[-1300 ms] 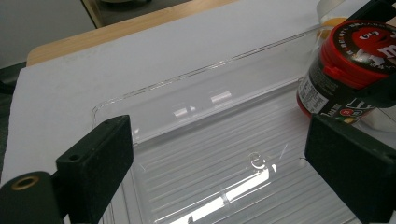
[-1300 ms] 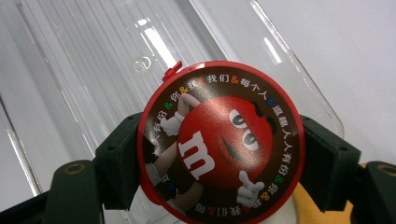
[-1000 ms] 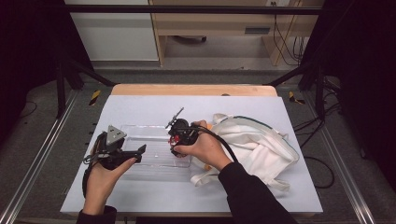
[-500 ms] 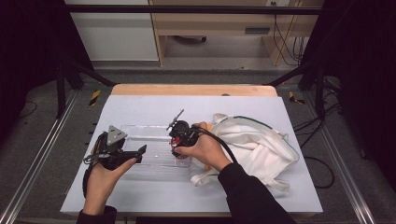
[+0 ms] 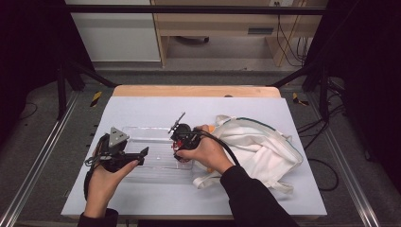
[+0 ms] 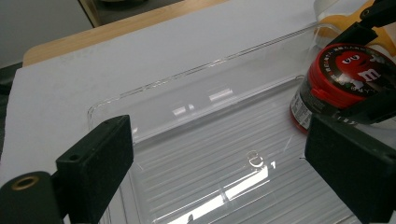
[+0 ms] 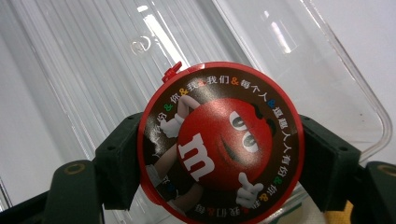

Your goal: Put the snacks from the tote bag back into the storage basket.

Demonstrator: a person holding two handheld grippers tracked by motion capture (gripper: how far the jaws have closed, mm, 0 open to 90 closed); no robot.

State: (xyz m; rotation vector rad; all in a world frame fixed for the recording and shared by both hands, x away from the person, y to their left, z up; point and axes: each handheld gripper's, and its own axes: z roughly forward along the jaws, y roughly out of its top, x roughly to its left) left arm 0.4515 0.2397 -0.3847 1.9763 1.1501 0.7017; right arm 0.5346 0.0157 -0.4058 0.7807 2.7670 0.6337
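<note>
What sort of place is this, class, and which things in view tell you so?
Probably a lab or workshop set up for recording. A metal frame borders the paper-covered table, cables trail across the floor, and a plain wooden bench stands behind it.

Red-lidded candy tub (image 7: 219,140), clear ribbed tray (image 6: 196,154), white cloth bag (image 5: 257,146)

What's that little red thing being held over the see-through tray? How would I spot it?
Find the clear plastic tray in the middle of the white table. At its right end, beside the white cloth bag, the right gripper clamps a small round candy tub. Its red lid with a cartoon face and a big white "m" sets it apart from the colourless things around it.
</note>
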